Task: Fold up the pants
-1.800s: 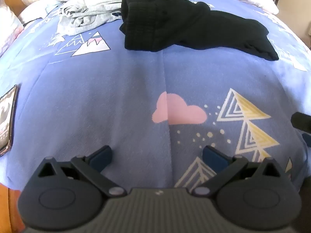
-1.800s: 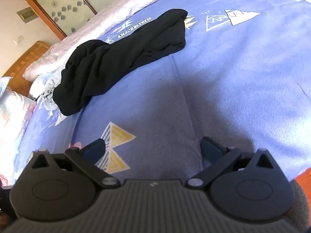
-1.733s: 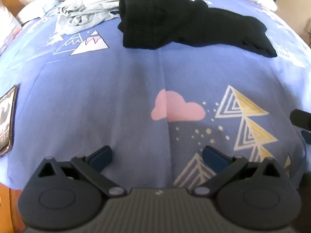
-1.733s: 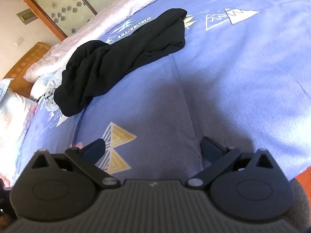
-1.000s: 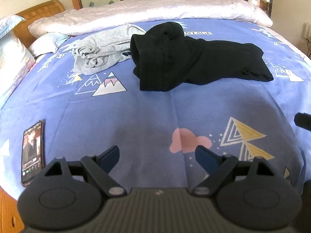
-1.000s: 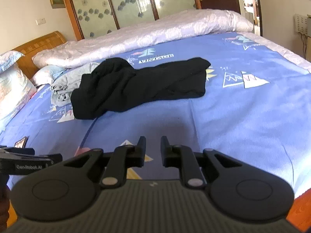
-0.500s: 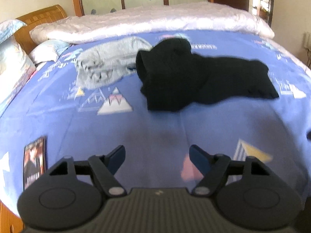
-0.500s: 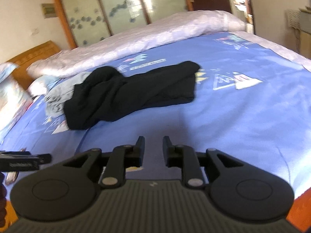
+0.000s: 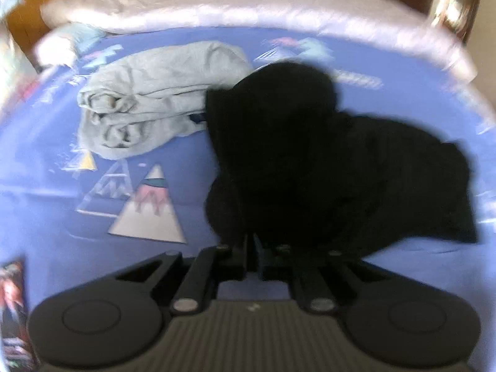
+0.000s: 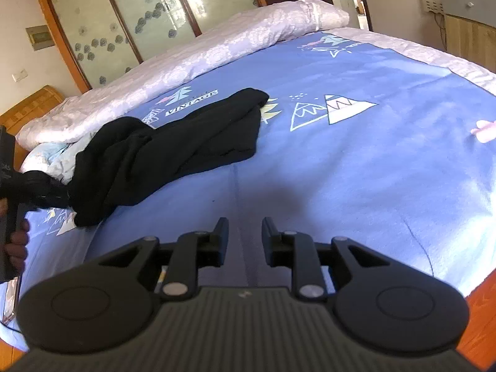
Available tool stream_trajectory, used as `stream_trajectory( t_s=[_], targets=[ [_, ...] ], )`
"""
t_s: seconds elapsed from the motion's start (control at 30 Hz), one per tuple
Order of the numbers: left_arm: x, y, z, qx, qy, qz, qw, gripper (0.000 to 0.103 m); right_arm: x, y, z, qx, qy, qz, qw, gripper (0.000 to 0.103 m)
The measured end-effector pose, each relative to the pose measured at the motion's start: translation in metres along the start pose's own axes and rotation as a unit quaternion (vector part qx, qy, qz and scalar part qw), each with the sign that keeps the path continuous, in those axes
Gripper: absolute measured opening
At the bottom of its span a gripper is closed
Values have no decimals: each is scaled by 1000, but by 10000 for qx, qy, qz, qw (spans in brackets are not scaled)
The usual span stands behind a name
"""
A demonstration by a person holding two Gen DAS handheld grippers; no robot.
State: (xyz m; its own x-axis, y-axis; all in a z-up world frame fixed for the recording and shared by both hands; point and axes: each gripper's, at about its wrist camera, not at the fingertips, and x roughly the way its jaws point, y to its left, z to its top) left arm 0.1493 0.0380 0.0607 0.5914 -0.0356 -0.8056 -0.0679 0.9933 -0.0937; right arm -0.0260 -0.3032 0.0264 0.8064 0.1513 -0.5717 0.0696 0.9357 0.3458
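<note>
On blue patterned bed (image 10: 356, 155), crumpled black fabric pants (image 9: 310, 155) directly ahead of nearer left hand-held gripper (image 9: 251, 255), fingers closed at hem, grip unconfirmed; right hand-held gripper (image 10: 245, 235) slightly parted, empty, well apart.

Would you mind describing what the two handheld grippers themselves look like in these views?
Both the left gripper and the right gripper are matte black. Each has a ribbed grey-black centre plate with a small pale mark, two rounded housings with a circular recess, and linkage arms on silver pivot pins. The right gripper's fingers are flat, dark blocks. No sleeves or cables are visible.
</note>
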Motion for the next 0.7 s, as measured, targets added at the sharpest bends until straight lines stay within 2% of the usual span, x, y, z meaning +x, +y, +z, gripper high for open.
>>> stream_trajectory(
  t_s=[0.03,0.1,0.17,0.23,0.33,0.4,0.43,0.5,0.6,0.67,0.7],
  targets=[
    [-17,3,-3,15,-83,-247,9997,4,0,-2,0,3,-2,16,10000,27],
    [-63,16,-10,-110,-253,-987,9947,4,0,-2,1,24,5,64,10000,27],
    [-112,38,-13,-396,-423,-1820,9816,2,-1,-2,3,84,8,169,9998,27],
    [-169,60,-17,-461,-942,-2399,9651,2,-1,1,7,175,16,366,9992,27],
    [-248,88,-30,-329,-2056,-2496,9457,2,4,2,20,408,15,668,9969,27],
    [-275,102,-40,-355,-2435,-2351,9403,3,9,6,28,640,12,795,9948,27],
    [-280,106,-45,-324,-2500,-2190,9426,3,10,8,31,728,27,828,9939,28],
    [-276,110,-55,-321,-2378,-1779,9544,4,10,18,31,811,60,1044,9912,29],
    [-245,104,-64,-519,-1737,-1512,9718,15,6,38,22,500,155,1247,9908,38],
    [-218,90,-68,-458,-1469,-1465,9772,35,2,48,14,235,219,1286,9912,40],
    [-202,78,-69,-379,-1348,-1402,9802,49,2,49,11,168,248,1292,9912,40]
  ],
)
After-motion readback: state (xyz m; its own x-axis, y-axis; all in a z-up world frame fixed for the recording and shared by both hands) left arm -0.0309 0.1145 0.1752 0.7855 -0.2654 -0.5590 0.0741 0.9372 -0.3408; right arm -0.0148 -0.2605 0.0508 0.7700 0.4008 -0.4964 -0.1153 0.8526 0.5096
